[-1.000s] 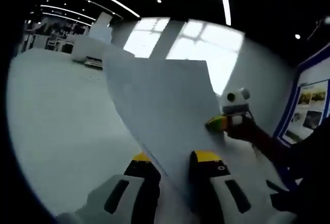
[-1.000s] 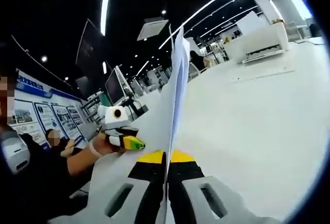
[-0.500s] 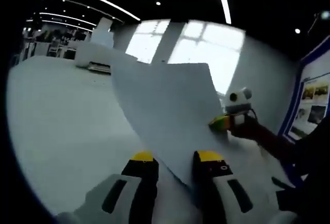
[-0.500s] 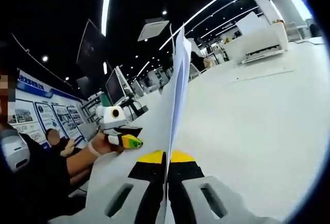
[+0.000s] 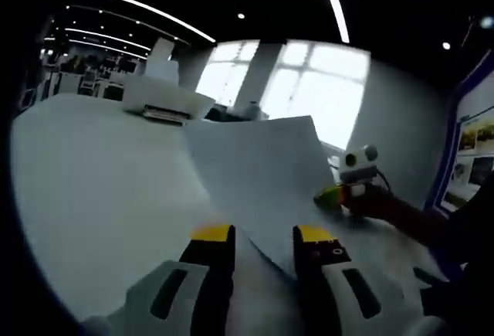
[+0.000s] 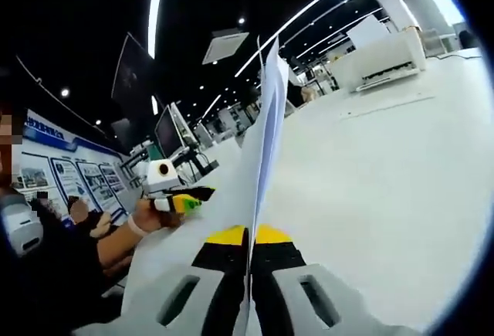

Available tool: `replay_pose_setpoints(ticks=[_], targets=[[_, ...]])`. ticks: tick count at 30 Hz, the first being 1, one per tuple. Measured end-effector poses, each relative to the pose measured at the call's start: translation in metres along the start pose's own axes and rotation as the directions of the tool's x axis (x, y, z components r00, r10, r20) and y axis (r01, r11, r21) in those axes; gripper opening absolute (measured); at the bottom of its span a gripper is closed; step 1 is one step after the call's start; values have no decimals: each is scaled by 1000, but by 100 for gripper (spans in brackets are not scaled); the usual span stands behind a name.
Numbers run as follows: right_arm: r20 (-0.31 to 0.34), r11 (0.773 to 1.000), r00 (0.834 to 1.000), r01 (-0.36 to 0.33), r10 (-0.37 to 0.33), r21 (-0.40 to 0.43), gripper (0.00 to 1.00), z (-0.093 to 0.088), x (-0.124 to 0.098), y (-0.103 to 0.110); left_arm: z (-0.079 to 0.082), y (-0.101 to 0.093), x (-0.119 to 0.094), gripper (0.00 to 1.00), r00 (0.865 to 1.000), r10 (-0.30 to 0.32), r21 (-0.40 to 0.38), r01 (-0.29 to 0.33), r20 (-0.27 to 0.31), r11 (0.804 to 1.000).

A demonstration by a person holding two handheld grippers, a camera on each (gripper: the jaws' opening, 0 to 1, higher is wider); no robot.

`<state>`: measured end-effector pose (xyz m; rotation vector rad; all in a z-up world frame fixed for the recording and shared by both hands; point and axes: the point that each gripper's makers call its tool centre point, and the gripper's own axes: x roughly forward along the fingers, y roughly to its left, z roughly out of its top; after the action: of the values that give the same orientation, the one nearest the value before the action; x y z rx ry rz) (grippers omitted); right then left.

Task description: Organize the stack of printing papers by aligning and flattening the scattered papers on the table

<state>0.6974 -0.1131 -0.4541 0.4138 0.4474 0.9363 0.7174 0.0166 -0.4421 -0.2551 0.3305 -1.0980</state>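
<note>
A stack of white printing papers [image 6: 258, 147] stands on edge above the white table [image 6: 378, 189], and my right gripper [image 6: 248, 235] is shut on its lower edge. In the left gripper view the same papers [image 5: 258, 170] lean as a broad sheet, held at their right edge by the right gripper [image 5: 337, 195] in a person's hand. My left gripper [image 5: 262, 233] is open, its yellow-tipped jaws apart, with the papers' lower corner just ahead of the gap. Seen from the right gripper view, the left gripper [image 6: 181, 201] hangs left of the papers, apart from them.
A white printer [image 5: 166, 100] sits at the table's far edge, also the printer [image 6: 386, 62] at the upper right. The person's dark sleeve [image 5: 455, 251] is at the right. Posters [image 6: 46, 178] and screens line the wall.
The papers have tipped lower in the left gripper view and no longer reach down between the left jaws. In the right gripper view the left gripper has drifted left, away from the papers.
</note>
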Motion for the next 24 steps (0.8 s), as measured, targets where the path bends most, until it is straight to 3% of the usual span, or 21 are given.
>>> replay_pose_setpoints(ticks=[5,9,24], targets=[[13,1000,1000,-4,4,-9,0,2,-1,1,6,2,-4,34,999,10,-10,-9,44,1000],[-12,999,1000,12,-12,-30,0,-5,1,2,10,0,-7,34,997,22,7,-23,77,1000],[-27,999,999,23,-24,-37,0,-8,1,-3,8,-1,-11,30,998,21,40,-23,60,999]])
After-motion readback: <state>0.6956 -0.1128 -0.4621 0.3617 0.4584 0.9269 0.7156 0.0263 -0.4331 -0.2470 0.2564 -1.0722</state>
